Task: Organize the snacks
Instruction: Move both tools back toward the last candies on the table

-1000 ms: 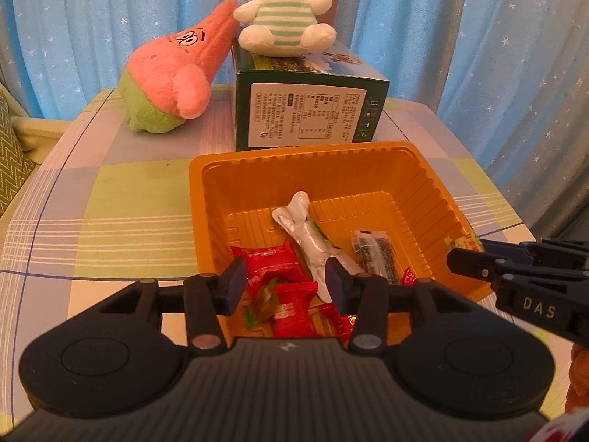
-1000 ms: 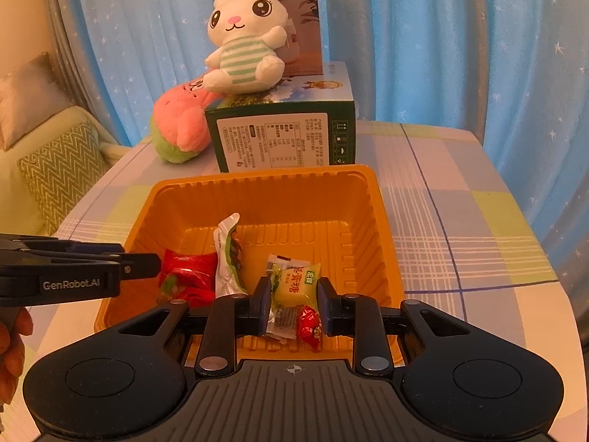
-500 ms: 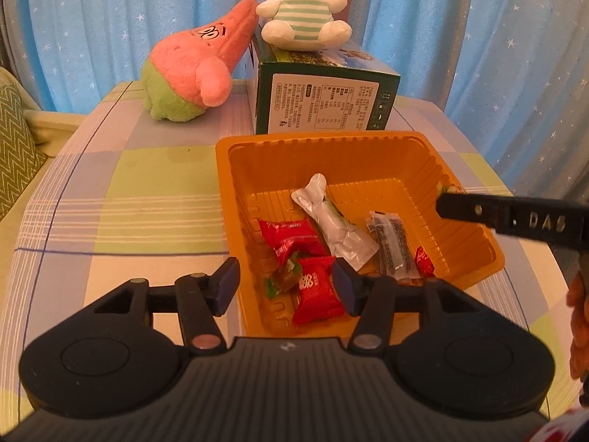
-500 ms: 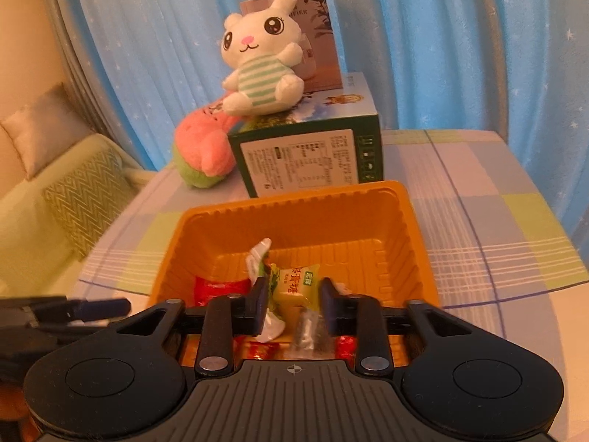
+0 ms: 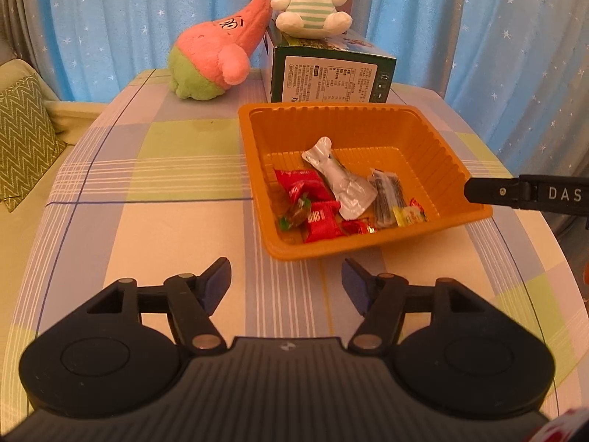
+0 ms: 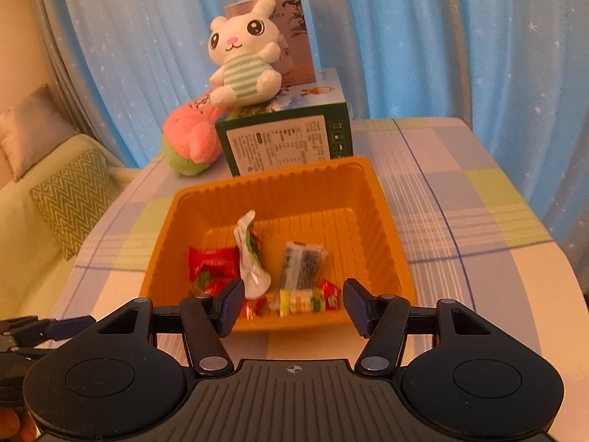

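Left tool (image 5: 286,281): jaws opening, nothing between them; it hangs over the bare checked counter (image 5: 165,221), just short of the tray's near rim.
Right tool (image 6: 292,304): jaws opening, nothing gripped; its blue pads (image 6: 231,305) stand either side of the tray's near edge, apart from the sweets behind them.
Orange tray (image 5: 447,162): sits on the counter, at 1 o'clock from the left tool and at 12 o'clock from the right tool.
Snacks: all lie inside the tray, toward its near side.
Red packets (image 5: 302,187): at the tray's 9 o'clock side, a small green-and-brown sweet (image 5: 294,215) touching them.
Silver pouch (image 5: 340,178): lies slantwise through the middle.
Dark clear-wrapped bar (image 6: 302,264): just beside the pouch, toward 3 o'clock.
Yellow-green sweet (image 6: 300,301): at the tray's 6 o'clock wall, small red sweets on both sides.
Green box (image 6: 287,143): just behind the tray at 12 o'clock, white rabbit plush (image 6: 244,70) seated on top.
Pink plush (image 5: 217,62): at 11 o'clock from the tray, leaning on the box.
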